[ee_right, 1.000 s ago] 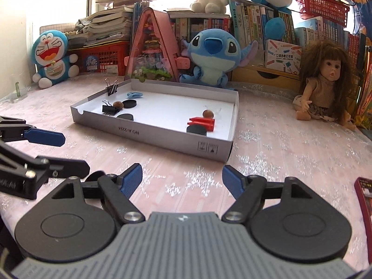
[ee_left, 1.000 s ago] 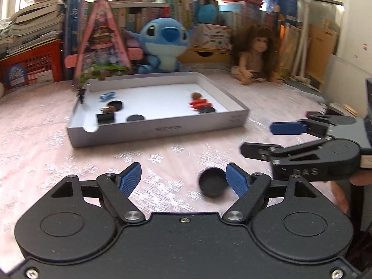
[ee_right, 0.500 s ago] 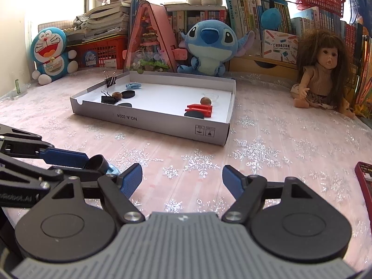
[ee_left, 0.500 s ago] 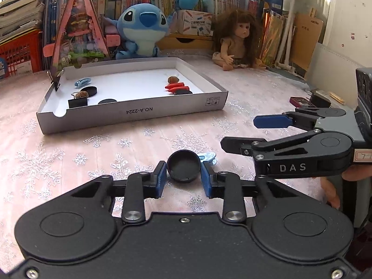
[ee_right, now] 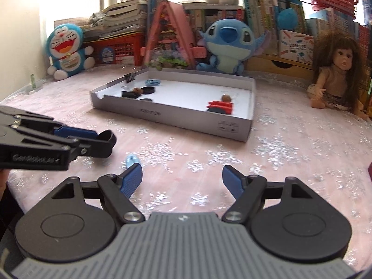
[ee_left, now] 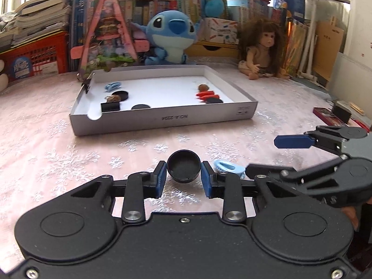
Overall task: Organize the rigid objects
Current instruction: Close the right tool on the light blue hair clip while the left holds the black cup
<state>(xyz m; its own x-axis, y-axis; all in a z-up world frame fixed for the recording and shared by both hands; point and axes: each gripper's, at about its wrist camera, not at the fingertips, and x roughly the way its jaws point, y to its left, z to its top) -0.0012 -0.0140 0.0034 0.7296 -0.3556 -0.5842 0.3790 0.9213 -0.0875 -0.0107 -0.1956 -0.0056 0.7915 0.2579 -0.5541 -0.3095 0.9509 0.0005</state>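
Left hand-held gripper (ee_left: 184, 176) clamping black cap (ee_left: 183, 166), right hand-held gripper (ee_right: 182, 178) wide, empty, half-hiding blue clip (ee_right: 131, 160)

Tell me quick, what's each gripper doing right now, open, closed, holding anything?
Left gripper: closed on the black cap, fingers pressing both its sides.
Right gripper: open, nothing between its fingers; a light blue clip lies just ahead of its left finger.

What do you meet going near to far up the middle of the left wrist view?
Round black cap held between the left gripper fingers, then the shallow white cardboard tray, then the blue plush toy by the bookshelf.
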